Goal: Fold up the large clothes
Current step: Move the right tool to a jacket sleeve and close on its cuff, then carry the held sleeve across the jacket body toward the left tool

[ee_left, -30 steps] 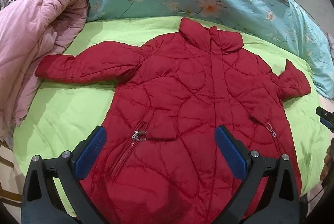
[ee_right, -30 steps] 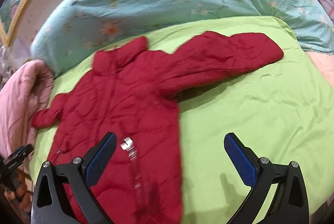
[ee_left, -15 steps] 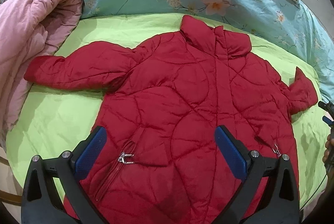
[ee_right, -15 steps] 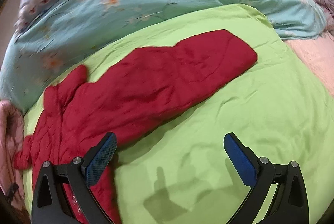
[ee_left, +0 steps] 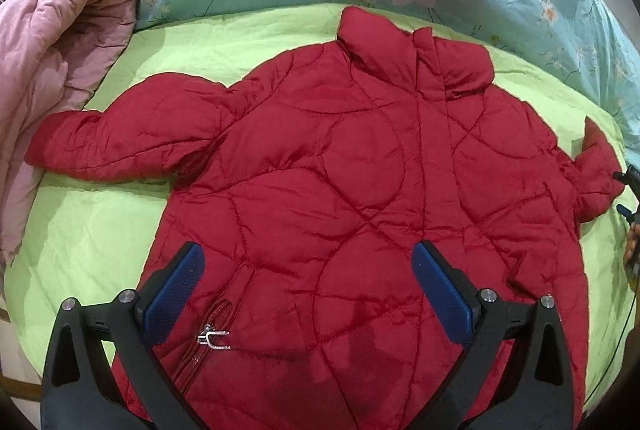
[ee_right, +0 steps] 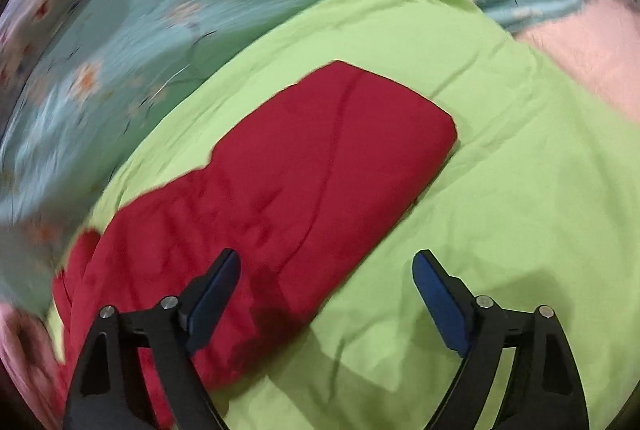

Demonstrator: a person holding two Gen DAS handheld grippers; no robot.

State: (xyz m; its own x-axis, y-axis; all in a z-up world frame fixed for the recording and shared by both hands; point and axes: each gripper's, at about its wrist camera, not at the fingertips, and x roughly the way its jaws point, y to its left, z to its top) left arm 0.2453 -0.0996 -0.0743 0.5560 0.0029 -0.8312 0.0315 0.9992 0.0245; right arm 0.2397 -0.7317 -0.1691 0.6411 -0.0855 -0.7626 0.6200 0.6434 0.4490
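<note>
Left claw (ee_left: 308, 274) spread wide, nothing pinched; I see the red jacket (ee_left: 360, 189) flat on the green sheet (ee_left: 80, 238) directly under and ahead of it, zipper pull (ee_left: 213, 337) just inside its left finger. Right claw (ee_right: 326, 284) also spread, empty, hovering over the jacket's sleeve (ee_right: 304, 169), cuff ahead-right. Pink quilt (ee_left: 52, 49) far left of the left claw.
</note>
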